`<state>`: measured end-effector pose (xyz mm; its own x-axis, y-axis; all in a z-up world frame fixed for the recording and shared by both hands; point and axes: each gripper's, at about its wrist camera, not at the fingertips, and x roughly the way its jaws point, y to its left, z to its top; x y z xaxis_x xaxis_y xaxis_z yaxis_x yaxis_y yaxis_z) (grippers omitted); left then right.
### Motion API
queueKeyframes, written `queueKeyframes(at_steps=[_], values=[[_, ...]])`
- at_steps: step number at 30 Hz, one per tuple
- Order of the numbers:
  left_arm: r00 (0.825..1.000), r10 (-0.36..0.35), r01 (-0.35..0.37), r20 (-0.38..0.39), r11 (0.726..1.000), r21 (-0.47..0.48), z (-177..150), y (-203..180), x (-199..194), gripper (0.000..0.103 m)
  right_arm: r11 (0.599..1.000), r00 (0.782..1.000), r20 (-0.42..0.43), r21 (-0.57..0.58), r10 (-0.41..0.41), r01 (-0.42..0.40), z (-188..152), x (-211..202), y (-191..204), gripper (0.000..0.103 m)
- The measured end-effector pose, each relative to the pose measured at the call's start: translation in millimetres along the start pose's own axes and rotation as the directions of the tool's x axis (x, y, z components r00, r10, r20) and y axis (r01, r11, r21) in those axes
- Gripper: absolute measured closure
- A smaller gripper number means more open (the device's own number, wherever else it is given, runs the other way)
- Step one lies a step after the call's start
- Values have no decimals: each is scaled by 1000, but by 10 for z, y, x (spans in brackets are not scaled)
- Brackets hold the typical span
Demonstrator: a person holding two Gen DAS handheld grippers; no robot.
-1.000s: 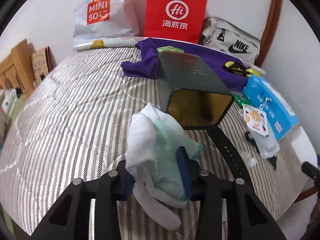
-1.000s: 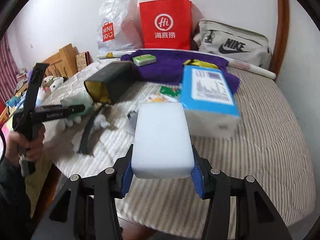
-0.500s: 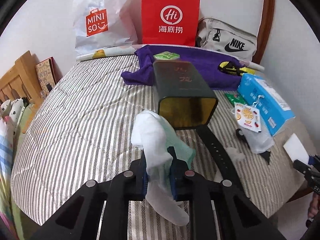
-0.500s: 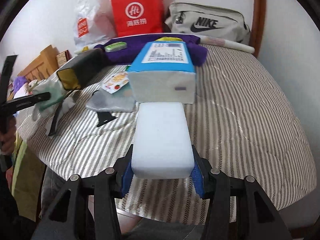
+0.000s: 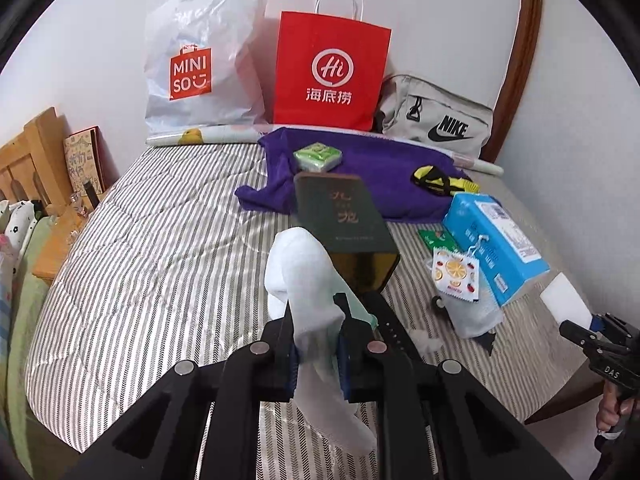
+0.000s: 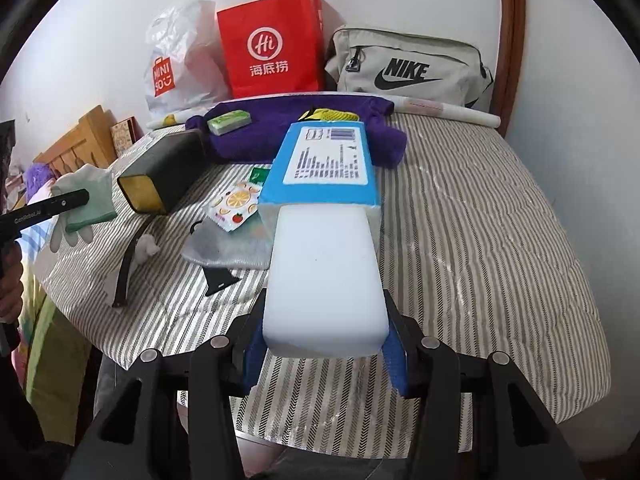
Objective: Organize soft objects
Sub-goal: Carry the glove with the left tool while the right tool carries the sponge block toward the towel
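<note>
My left gripper [image 5: 316,312] is shut on a white and pale green glove [image 5: 304,276], held above the striped bed quilt [image 5: 160,264]; the glove's ends flop above and below the pads. It also shows at the left edge of the right wrist view as the glove [image 6: 86,196]. My right gripper [image 6: 325,304] is shut on a white foam block [image 6: 324,272], which sticks forward toward a blue tissue pack [image 6: 324,164]. In the left wrist view that foam block [image 5: 564,300] hangs over the bed's right edge.
A dark green open-ended box [image 5: 344,232] lies just beyond the glove, with a black strap [image 5: 396,332] by it. A purple towel [image 5: 360,168] holds a green packet [image 5: 318,156]. A fruit-print pouch [image 5: 454,276] lies nearby; bags line the wall.
The left jaws closed tighter on the glove and lifted it off the quilt. The right gripper swung with the foam block until it lined up behind the blue pack.
</note>
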<state>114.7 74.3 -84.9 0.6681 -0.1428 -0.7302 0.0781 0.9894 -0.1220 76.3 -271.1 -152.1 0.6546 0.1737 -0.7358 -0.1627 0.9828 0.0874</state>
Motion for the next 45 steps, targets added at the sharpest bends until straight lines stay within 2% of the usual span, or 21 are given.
queueKeyframes(at_steps=[6, 11, 22, 28, 34, 45], values=[[1000, -12, 12, 23, 1000, -7, 111, -5, -118, 88, 1000, 1000, 14, 14, -26, 26, 95, -110, -41, 53], [999, -23, 24, 39, 1000, -16, 199, -23, -156, 88, 1000, 999, 49, 14, -17, 16, 230, -227, -48, 53], [998, -37, 37, 44, 999, -1, 554, -131, -73, 88, 999, 993, 113, 27, -22, 19, 826, -168, -143, 53], [999, -46, 45, 28, 999, 7, 768, -169, 85, 88, 1000, 990, 143, 27, -3, -1, 1177, -62, -147, 53], [998, -57, 57, 10, 998, 10, 934, -204, 234, 88, 1000, 987, 160, -23, 1, 2, 1516, 117, -85, 53], [998, -69, 69, 3, 997, -16, 1196, -35, 490, 88, 998, 987, 162, -55, 6, 3, 1937, 492, 15, 53]])
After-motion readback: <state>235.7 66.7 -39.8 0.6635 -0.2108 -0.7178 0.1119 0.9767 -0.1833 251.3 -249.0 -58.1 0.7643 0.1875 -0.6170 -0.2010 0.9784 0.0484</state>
